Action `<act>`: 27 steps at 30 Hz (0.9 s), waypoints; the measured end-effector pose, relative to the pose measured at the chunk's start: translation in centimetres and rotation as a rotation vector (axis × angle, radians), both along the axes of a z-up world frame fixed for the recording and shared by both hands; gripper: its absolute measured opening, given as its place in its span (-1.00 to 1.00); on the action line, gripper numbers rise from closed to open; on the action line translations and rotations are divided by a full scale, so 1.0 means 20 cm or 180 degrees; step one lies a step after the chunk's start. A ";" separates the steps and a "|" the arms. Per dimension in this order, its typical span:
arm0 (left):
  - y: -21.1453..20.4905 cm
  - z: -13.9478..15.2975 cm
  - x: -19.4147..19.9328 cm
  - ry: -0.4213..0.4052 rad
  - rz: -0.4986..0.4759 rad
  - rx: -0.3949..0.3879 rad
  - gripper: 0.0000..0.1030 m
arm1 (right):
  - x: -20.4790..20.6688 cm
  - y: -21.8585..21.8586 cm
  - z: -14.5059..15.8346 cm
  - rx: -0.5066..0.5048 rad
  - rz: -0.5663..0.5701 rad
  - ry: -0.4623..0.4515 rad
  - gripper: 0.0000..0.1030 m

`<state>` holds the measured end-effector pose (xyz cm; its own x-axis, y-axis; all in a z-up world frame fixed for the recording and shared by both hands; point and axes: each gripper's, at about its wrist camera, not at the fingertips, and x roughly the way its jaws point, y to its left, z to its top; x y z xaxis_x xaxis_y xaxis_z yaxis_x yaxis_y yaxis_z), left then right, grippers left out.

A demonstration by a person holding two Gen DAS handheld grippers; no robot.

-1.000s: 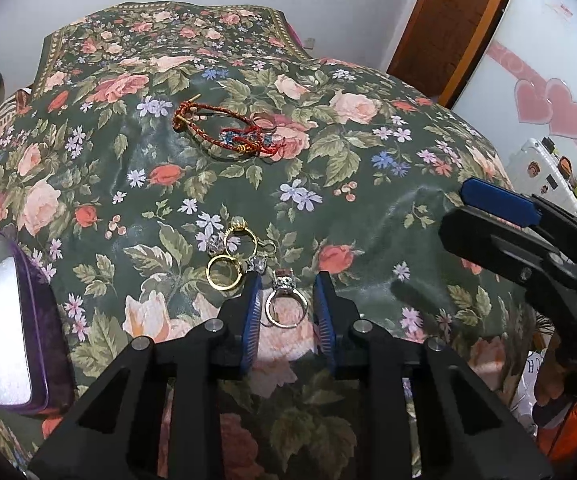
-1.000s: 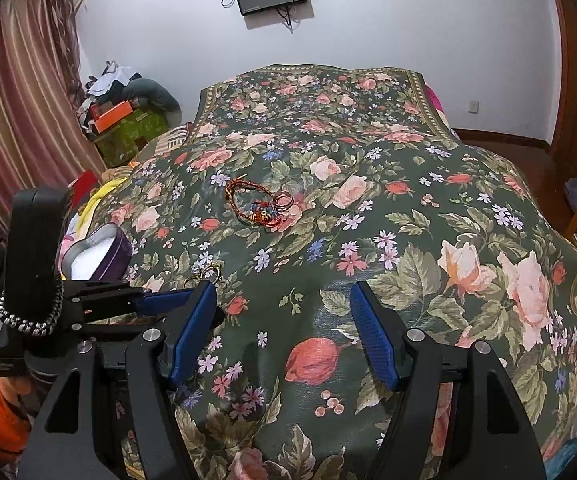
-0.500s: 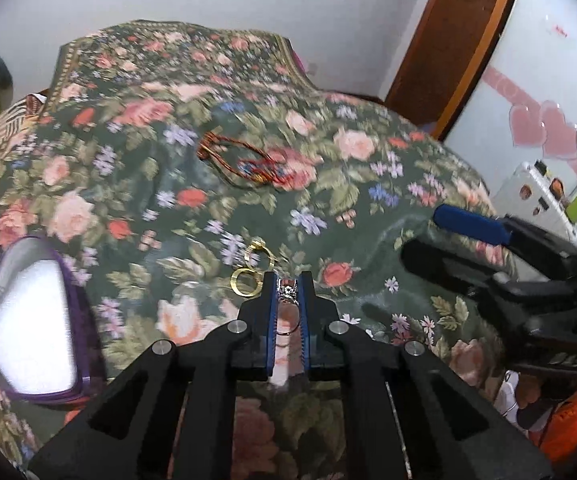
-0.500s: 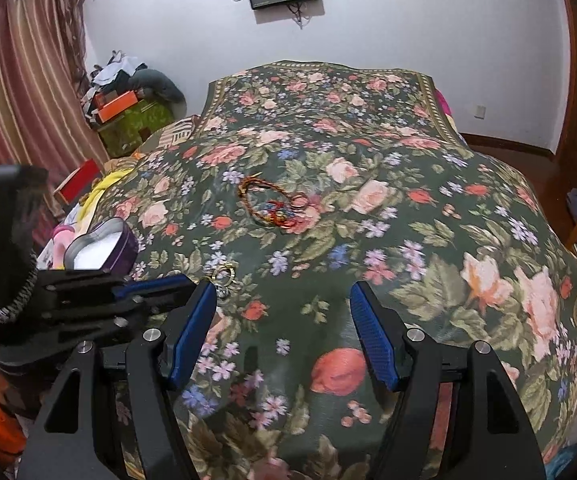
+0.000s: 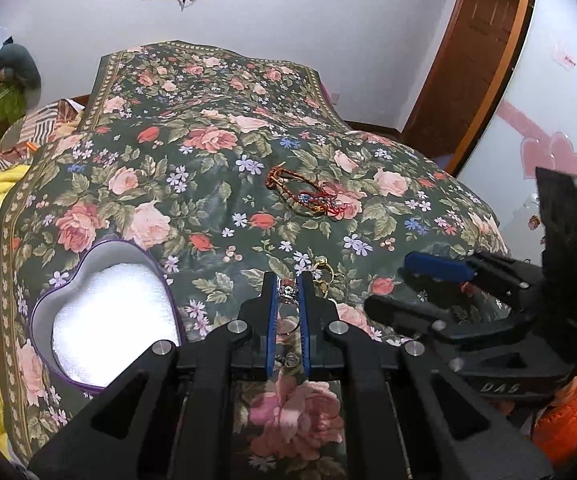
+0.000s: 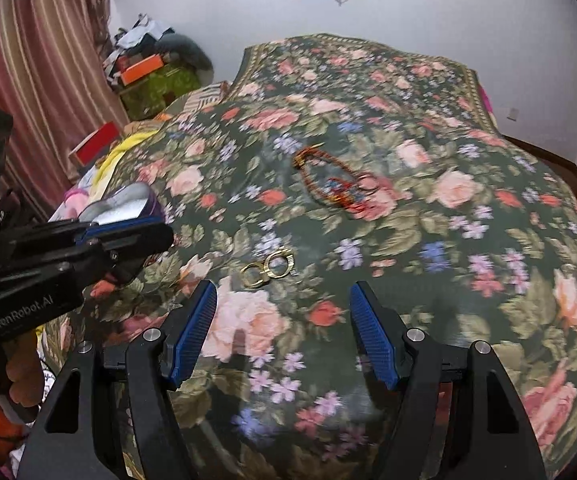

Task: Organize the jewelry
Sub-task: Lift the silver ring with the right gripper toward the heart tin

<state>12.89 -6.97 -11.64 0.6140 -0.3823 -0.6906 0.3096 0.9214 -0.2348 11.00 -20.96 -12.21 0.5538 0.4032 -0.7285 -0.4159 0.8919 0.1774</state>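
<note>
Silver ring (image 5: 287, 292) pinched in left gripper (image 5: 287, 285), heart-shaped box (image 5: 104, 312) off to its left. Right gripper (image 6: 282, 334) gaping, empty. Swing over slowly, release low above the padding.

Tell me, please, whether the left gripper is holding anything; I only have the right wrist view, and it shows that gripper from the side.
Observer: Yes. In the left wrist view, the left gripper is shut on a silver ring with a stone setting, pinched between its blue pads.
Operator: Thank you. Could you say whether the heart-shaped purple tin box has anything in it? The gripper hides most of it from me.
Observer: The heart-shaped purple tin box is open at the left. No jewelry lies on the visible part of its white padding; the near corner is hidden behind the gripper.
</note>
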 end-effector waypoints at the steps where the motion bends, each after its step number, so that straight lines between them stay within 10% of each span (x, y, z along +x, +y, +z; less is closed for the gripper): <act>1: 0.01 -0.01 0.00 0.0023 0.0004 -0.0023 -0.84 | 0.00 0.01 -0.01 -0.0012 0.0024 0.0019 0.27; 15: 0.12 -0.06 -0.10 0.0147 0.0118 0.0006 -0.84 | -0.03 0.15 -0.06 -0.0001 0.0360 0.0170 0.26; 27: 0.20 -0.05 -0.17 0.0169 0.0194 -0.0003 -0.84 | -0.03 0.29 -0.10 -0.0062 0.0621 0.0243 -0.27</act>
<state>9.42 -2.95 -12.73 0.5988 -0.3460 -0.7223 0.2400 0.9380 -0.2503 10.49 -15.10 -14.26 0.4096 0.4829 -0.7740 -0.5671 0.7994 0.1986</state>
